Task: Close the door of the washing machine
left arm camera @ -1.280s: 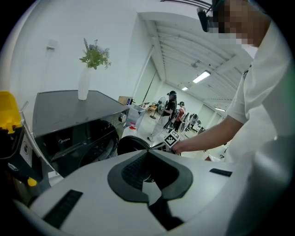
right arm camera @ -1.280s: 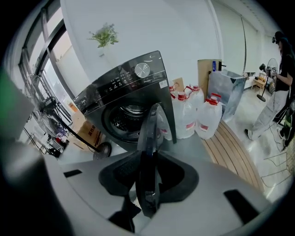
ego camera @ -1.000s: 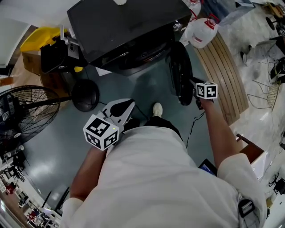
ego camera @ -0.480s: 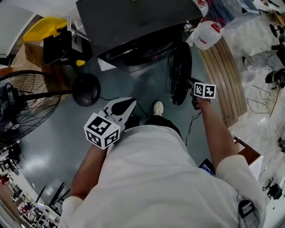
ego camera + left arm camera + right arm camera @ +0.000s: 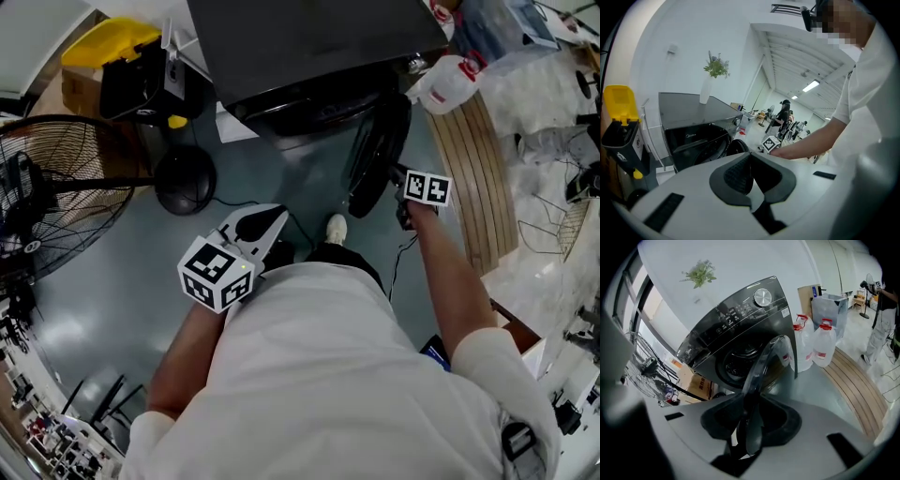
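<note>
The dark front-loading washing machine (image 5: 309, 47) stands at the top of the head view, its round door (image 5: 375, 159) swung partly open on the right. My right gripper (image 5: 398, 192) is at the door's outer edge. In the right gripper view the door's rim (image 5: 761, 366) runs between the jaws of the right gripper (image 5: 747, 413), which are closing on it, with the drum opening (image 5: 738, 362) behind. My left gripper (image 5: 267, 220) hangs shut and empty in front of the person's body, away from the machine (image 5: 693, 136).
A standing fan (image 5: 47, 187) and a yellow-lidded bin (image 5: 112, 56) are at the left, a round black base (image 5: 185, 178) on the floor. Water jugs (image 5: 450, 70) and a slatted wooden board (image 5: 478, 178) lie to the right. The person's shoe (image 5: 336, 228) is below the door.
The door has swung in toward the machine's front, and my right gripper has moved with its edge. The left gripper has stayed shut at about the same spot in the view.
</note>
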Available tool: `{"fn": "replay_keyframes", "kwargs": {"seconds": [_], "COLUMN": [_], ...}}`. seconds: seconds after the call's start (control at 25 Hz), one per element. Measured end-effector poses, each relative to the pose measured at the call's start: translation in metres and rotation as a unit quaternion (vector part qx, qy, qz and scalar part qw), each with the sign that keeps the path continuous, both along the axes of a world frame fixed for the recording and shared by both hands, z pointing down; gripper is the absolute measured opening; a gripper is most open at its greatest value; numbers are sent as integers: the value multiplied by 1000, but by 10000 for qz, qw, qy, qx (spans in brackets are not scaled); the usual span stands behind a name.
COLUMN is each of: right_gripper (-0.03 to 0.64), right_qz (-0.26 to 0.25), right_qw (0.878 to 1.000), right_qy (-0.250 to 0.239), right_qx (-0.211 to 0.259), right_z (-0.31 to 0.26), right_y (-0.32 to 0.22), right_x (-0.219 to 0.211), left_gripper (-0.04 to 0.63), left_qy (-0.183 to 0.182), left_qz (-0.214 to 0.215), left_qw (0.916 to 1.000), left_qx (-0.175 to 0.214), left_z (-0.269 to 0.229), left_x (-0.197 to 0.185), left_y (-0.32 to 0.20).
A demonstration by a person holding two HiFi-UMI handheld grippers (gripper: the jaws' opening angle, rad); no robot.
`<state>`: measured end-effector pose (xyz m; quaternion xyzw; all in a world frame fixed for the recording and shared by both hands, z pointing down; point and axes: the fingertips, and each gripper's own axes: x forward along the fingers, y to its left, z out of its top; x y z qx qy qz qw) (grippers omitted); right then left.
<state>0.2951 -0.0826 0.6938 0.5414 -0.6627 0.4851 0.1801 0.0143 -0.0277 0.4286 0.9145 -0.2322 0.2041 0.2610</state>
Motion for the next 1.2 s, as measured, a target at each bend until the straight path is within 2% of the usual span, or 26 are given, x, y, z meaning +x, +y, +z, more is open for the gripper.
{"fn": "replay_keyframes", "kwargs": {"seconds": [0.72, 1.2], "right_gripper": [111, 103], "right_qz": [543, 465], "right_qw": [9959, 9948], "right_qy": [-730, -907], "right_qx": [18, 66], "right_z": [-2, -3], "right_y": [-53, -92], "right_x": [-61, -90], "left_gripper": [18, 18], "left_qy": [-59, -93], "left_qz": [-472, -812], "left_qw": [9989, 9966], "left_qx": [-46, -111], "left_z": [-1, 4], "left_x": [-47, -68], "left_y": [2, -3]}}
